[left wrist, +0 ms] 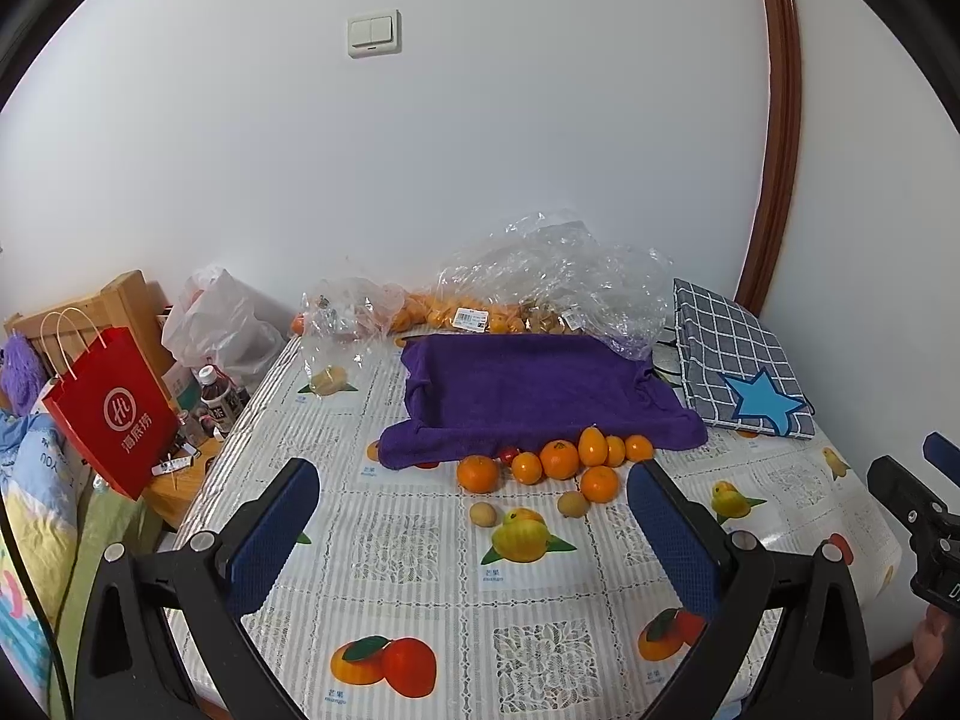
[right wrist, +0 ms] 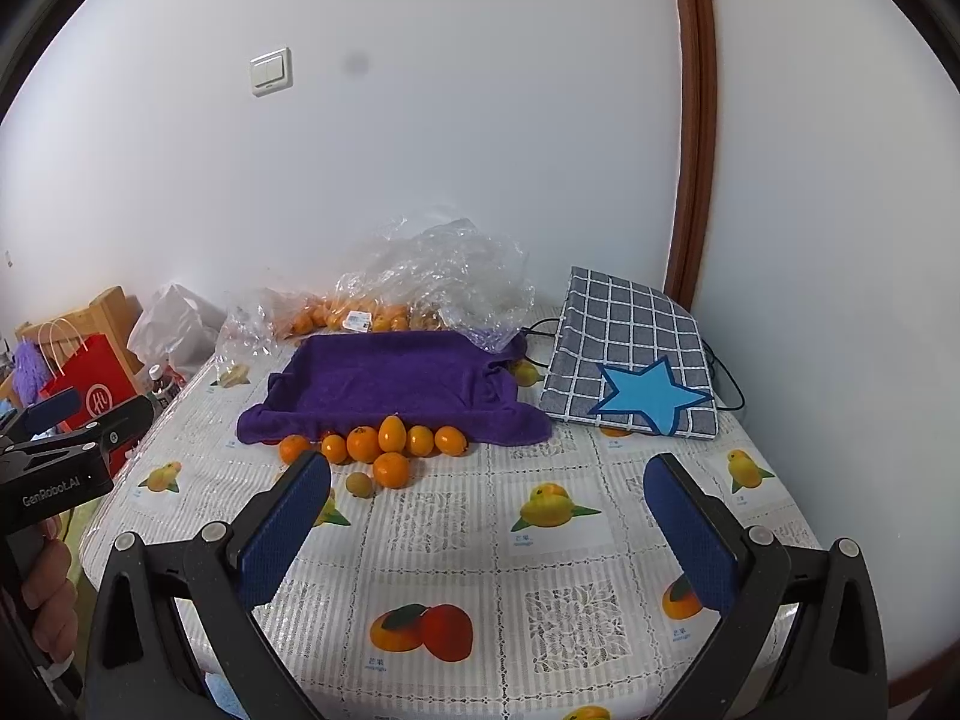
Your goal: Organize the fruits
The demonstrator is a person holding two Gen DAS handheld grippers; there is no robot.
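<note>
- Fruits [left wrist: 558, 459] lie bunched on the tabletop [left wrist: 420, 540] ahead of my left hand-held gripper [left wrist: 474, 525], touching the near hem of the purple towel [left wrist: 528, 387] — small oranges, one longer yellow-orange piece, two pale round ones nearest me.
- Both tools are spread wide and carry nothing; my right hand-held gripper [right wrist: 486, 519] hangs above the cloth, with the cluster ahead and to its left.
- I judge rolling to be the main risk: round fruit packed in contact, so closing on one may nudge its neighbours off across the slick-looking cover.
- A finger could also snag the towel hem and drag it.
- Printed fruit pictures on the tablecloth might be mistaken for real pieces.
- More oranges sit in clear plastic bags [left wrist: 540, 276] beyond the towel; crinkled film could catch a finger.
- A checked pouch with a blue star [right wrist: 630, 360] lies ahead-right — a white wall, light switch [left wrist: 373, 33] and brown door frame behind.
- Far left I see a red paper bag [left wrist: 111, 408].
</note>
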